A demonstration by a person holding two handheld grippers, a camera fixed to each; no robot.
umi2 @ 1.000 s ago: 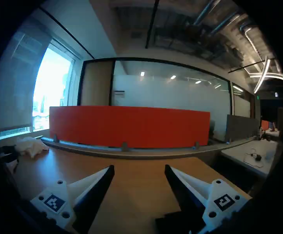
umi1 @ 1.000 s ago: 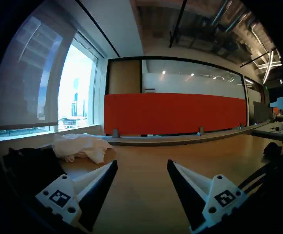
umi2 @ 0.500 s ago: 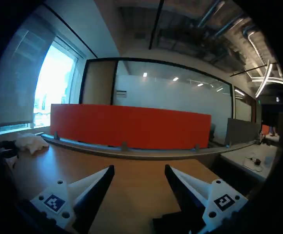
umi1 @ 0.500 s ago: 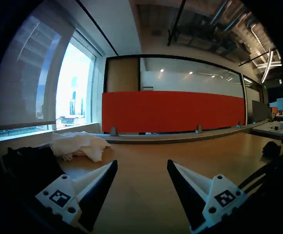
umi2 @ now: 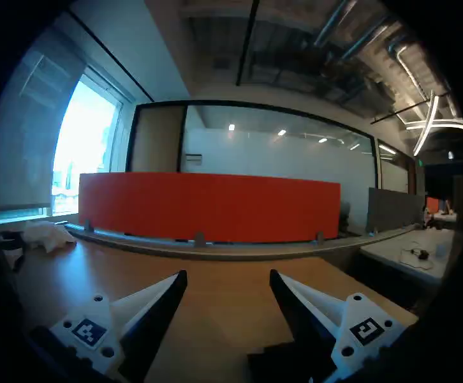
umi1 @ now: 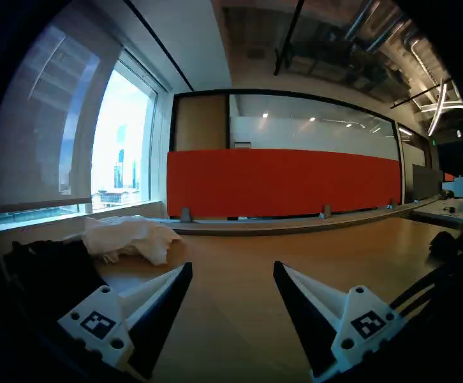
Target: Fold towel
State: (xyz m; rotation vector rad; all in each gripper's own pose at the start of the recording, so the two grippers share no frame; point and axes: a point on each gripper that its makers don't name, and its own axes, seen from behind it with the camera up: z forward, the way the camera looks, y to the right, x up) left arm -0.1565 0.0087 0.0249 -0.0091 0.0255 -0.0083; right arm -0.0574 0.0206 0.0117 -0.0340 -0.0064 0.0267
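The left tongs (umi1: 232, 263) stand wide apart and empty, held low and level over the bare wood of the bench (umi1: 333, 249). The right tongs (umi2: 228, 272) are in the same stance, wide and holding nothing. This looks like a ready pose before any reach, since folding has not begun. The towel (umi1: 129, 236) lies crumpled in a white heap at the bench's far left corner, beneath the window (umi1: 120, 159) and short of the red divider (umi1: 282, 182) along the back edge. The left gripper view brings the heap near enough to read its loose folds, with a dark bundle (umi1: 46, 268) just beside it. The right gripper view leaves the towel (umi2: 46, 235) small and well apart at the left edge, but adds a neighbouring desk (umi2: 410, 255) on the right.
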